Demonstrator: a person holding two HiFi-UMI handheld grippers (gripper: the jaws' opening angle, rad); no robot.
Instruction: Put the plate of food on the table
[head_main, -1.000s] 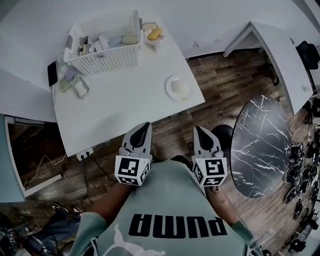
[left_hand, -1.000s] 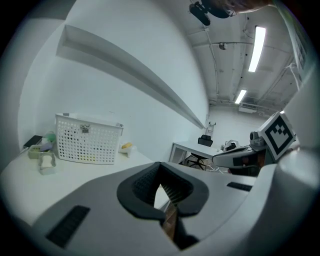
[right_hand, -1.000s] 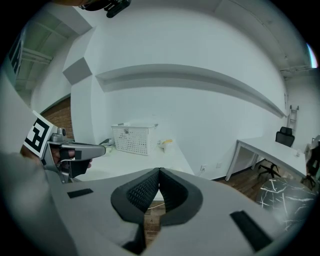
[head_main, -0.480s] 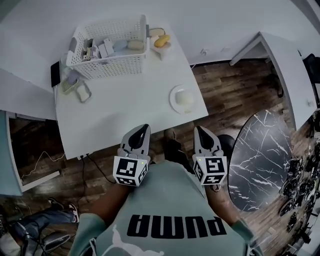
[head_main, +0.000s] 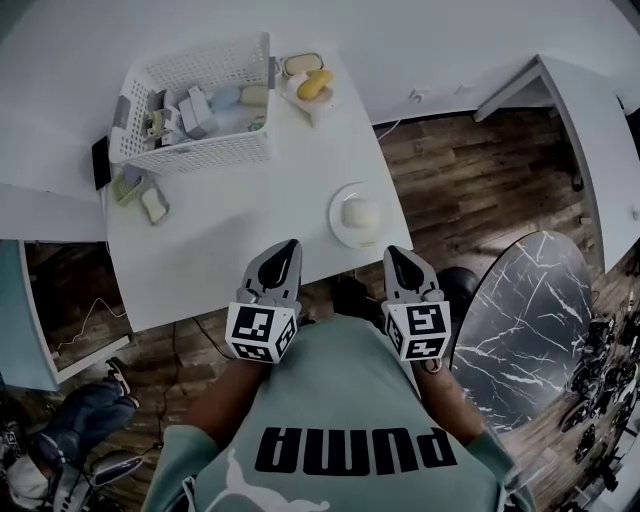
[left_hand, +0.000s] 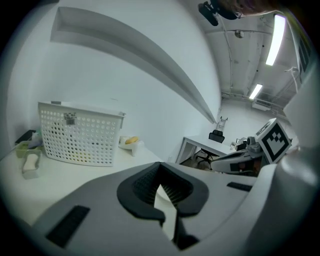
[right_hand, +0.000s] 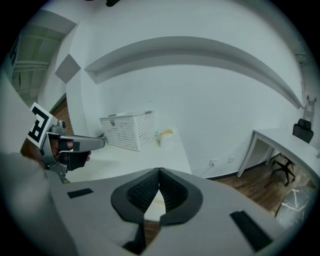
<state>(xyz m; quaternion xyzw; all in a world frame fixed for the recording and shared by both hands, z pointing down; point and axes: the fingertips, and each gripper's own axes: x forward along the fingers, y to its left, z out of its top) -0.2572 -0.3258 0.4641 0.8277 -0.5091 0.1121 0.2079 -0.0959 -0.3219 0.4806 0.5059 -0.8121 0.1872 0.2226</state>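
My left hand-held gripper (head_main: 288, 250) is clenched: the jaw tips meet with nothing between them. My right hand-held gripper (head_main: 398, 256) is likewise clenched and empty. Both are held close to my torso, side by side, tips directed toward the white counter (head_main: 230, 230). In the head view the left tip overlaps the counter's near edge, and the right tip lies just off that edge. The plate (head_main: 336, 203) rests on the counter near its right front corner, ahead of the two grippers and touching neither. A pale rounded food item (head_main: 361, 213) sits on it. At the counter's far side stands a white perforated basket (head_main: 200, 150) holding assorted items. A small dish of yellow food (head_main: 313, 85) stands just beside the basket's right end.
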